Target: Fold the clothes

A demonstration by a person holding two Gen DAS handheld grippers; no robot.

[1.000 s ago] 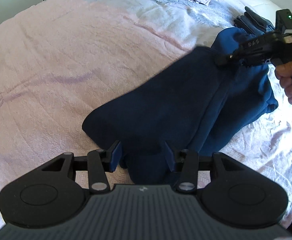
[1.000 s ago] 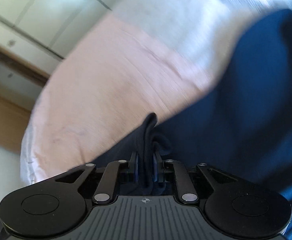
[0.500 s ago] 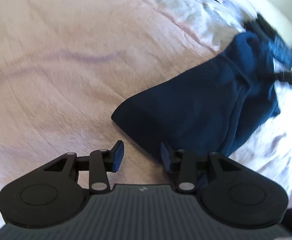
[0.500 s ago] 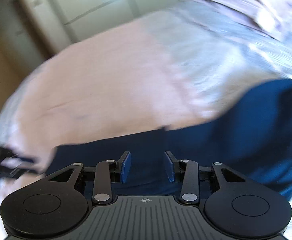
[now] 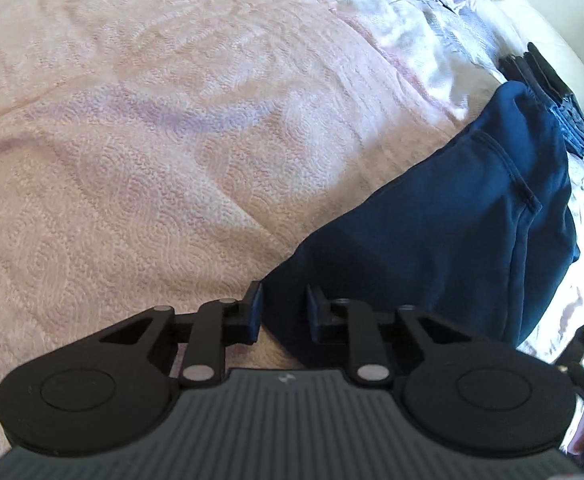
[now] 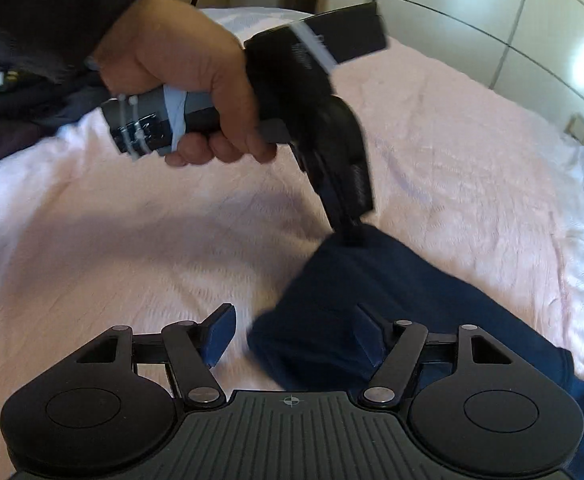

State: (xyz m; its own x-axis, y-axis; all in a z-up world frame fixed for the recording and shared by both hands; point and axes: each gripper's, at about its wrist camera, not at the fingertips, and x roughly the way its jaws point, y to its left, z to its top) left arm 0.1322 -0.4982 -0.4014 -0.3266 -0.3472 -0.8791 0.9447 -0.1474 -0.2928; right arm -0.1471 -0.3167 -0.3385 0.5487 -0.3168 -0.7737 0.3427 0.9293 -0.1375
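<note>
Navy garment (image 5: 443, 236) on bedspread (image 5: 152, 140), corner between parted left gripper (image 5: 282, 307) fingers

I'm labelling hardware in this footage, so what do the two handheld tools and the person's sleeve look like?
Each tool, the left tool and the right tool, has a black body with two round discs, silver pivot pins, a ribbed grey front plate and blue pads. Seen from the right wrist, the left one has a grey handle with white ties and light blue tape, below a dark sleeve.
</note>
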